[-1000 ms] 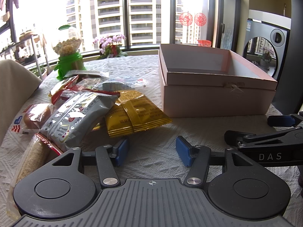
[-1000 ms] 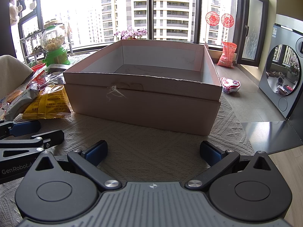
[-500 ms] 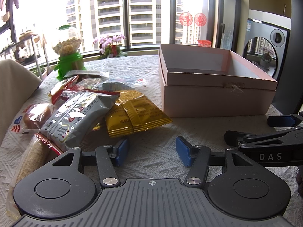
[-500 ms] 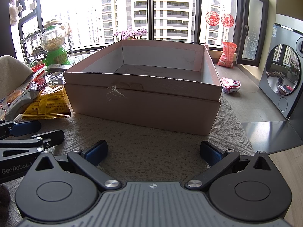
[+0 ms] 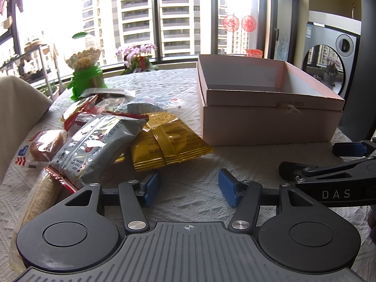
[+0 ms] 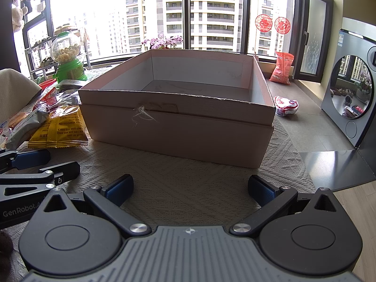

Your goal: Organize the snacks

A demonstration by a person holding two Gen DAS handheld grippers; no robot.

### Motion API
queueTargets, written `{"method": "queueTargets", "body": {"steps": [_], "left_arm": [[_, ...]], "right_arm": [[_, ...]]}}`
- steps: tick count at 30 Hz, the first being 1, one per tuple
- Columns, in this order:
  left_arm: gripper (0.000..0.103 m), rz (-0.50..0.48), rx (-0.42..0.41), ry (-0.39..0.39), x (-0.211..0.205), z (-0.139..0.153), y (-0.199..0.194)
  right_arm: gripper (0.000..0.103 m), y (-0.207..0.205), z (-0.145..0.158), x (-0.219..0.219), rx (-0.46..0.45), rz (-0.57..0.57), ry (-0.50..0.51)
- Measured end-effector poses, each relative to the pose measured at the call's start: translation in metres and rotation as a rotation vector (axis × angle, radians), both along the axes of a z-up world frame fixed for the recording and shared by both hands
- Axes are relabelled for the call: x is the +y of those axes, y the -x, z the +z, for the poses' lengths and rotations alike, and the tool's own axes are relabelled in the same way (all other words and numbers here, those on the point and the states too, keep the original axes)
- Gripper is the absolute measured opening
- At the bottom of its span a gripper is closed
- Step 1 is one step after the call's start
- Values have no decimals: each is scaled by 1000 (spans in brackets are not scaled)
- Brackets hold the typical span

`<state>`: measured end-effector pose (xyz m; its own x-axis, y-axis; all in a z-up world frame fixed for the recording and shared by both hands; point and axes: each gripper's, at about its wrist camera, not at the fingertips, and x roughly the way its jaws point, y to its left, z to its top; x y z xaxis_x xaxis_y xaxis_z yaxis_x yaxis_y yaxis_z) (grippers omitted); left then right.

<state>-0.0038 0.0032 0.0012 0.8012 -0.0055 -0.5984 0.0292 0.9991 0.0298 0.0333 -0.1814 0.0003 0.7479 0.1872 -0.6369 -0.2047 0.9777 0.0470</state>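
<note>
While both tools sit low over the white textured tablecloth [image 5: 188, 195], the left gripper [image 5: 189, 186] fills the bottom of the left wrist view with its blue-padded jaws parted wide and nothing between them but bare cloth. Just above its left pad, at centre left, lies the heap of snacks: a yellow crinkle-edged foil packet [image 5: 169, 143] nearest the jaws, a silver-grey printed pouch [image 5: 94, 145] lying partly over it, and a clear-wrapped bun [image 5: 44, 143] further left (red wrappers behind these are too jumbled to sort). None of them touches the pads. The open pink cardboard box [image 5: 270, 122] stands at centre right, just beside the yellow packet, and appears empty. In the right wrist view, the right gripper [image 6: 190, 191] likewise has its jaws spread wide apart over bare cloth, holding nothing, pointing at the box's near wall. A green-based clear globe dispenser of pale round sweets [image 5: 84, 70] stands at upper left behind the heap.
</note>
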Motion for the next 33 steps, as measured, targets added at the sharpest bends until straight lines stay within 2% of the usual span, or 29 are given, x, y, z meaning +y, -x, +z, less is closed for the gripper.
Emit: {"method": "queueTargets", "body": {"steps": [7, 13, 15, 18, 20, 22, 24, 26, 27, 28, 29, 33], "left_arm": [[60, -12, 2, 21, 1, 1, 0], [60, -69, -11, 55, 27, 23, 44], [60, -28, -54, 49, 48, 37, 58], [59, 100, -105, 0, 88, 48, 63], [58, 170, -65, -27, 111, 45, 53], [58, 172, -15, 0, 128, 36, 42], [58, 131, 10, 60, 138, 27, 38], [58, 103, 31, 76, 141, 18, 31], [45, 101, 46, 79, 141, 15, 29], [37, 103, 51, 81, 142, 13, 29], [34, 100, 45, 87, 144, 13, 34], [34, 84, 52, 155, 148, 15, 61]], "right_arm": [[103, -1, -1, -2, 0, 3, -1], [103, -1, 6, -13, 58, 127, 14], [103, 2, 8, -18, 82, 159, 20], [103, -1, 10, -17, 115, 176, 39], [103, -7, 12, -14, 143, 172, 43], [103, -9, 12, -11, 153, 156, 50], [103, -9, 11, -7, 143, 158, 54], [103, -9, 12, -2, 136, 177, 61], [101, -8, 14, 3, 140, 197, 66], [96, -6, 18, 9, 137, 229, 68], [94, -4, 23, 16, 129, 267, 64], [94, 20, 63, 69, -44, 464, 60]]}}
